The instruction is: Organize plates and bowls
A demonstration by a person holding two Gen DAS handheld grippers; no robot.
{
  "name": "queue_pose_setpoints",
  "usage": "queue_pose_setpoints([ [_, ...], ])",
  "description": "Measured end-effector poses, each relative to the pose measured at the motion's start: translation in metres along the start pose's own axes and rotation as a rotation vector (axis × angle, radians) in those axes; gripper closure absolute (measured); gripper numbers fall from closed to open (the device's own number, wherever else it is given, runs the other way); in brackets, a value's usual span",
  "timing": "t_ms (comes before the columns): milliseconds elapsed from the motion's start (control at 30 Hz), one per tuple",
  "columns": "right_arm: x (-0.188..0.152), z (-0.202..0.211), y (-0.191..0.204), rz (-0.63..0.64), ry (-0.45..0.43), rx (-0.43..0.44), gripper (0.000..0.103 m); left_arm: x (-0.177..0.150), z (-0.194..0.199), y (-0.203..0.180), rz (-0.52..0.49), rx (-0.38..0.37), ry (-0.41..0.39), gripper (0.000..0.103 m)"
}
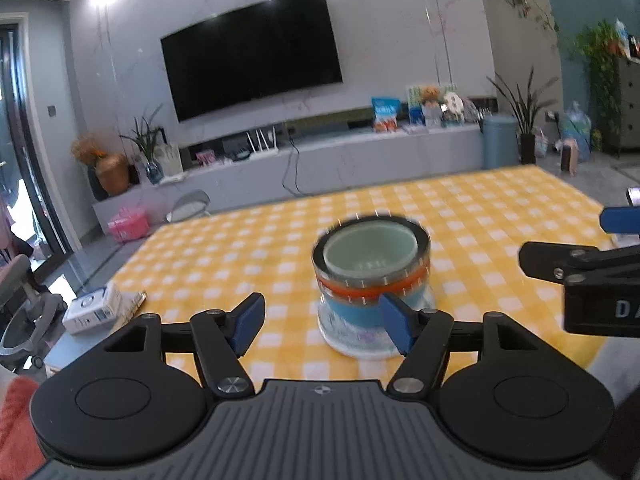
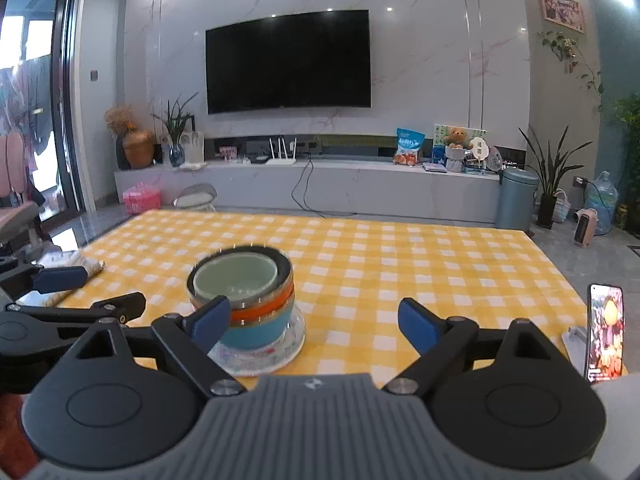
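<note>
A: What do you get from the left wrist camera?

B: I see my left gripper (image 1: 322,322) spread wide, nothing between its fingers. The stack of bowls (image 1: 370,272) stands on a clear plate (image 1: 352,340) at centre frame, slightly blurred, on the yellow checked tablecloth (image 1: 480,208). My right-hand fingertip (image 1: 394,322) overlaps the stack's lower right side; I cannot tell whether it touches.

A: And the right wrist view?

B: My right gripper (image 2: 314,322) is open too, holding nothing. The stack sits left of centre, behind my left fingertip (image 2: 210,320). A phone (image 2: 606,332) stands at the right edge.
</note>
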State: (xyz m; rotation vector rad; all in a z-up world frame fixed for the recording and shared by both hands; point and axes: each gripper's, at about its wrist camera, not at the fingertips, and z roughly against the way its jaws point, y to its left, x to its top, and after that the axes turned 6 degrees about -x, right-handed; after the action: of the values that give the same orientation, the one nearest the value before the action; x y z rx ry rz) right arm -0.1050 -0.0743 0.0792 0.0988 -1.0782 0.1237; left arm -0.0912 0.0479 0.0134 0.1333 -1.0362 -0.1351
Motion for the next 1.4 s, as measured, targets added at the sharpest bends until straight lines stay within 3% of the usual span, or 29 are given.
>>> queue_pose_setpoints([
  [167,-0.011,-0.006,0.007,0.024,0.055,0.007,0.014,-0.015,-0.014,0.004,0.036,-0.009,0.116,0.025],
  [367,-0.022,-0.013,0.015,0.059,0.123,0.004,0.014,-0.028,-0.019,0.008,0.061,0.011,0.185,0.025],
  [1400,-0.032,-0.02,0.018,0.059,0.181,-0.002,0.013,-0.037,-0.02,0.011,0.078,0.03,0.218,0.025],
])
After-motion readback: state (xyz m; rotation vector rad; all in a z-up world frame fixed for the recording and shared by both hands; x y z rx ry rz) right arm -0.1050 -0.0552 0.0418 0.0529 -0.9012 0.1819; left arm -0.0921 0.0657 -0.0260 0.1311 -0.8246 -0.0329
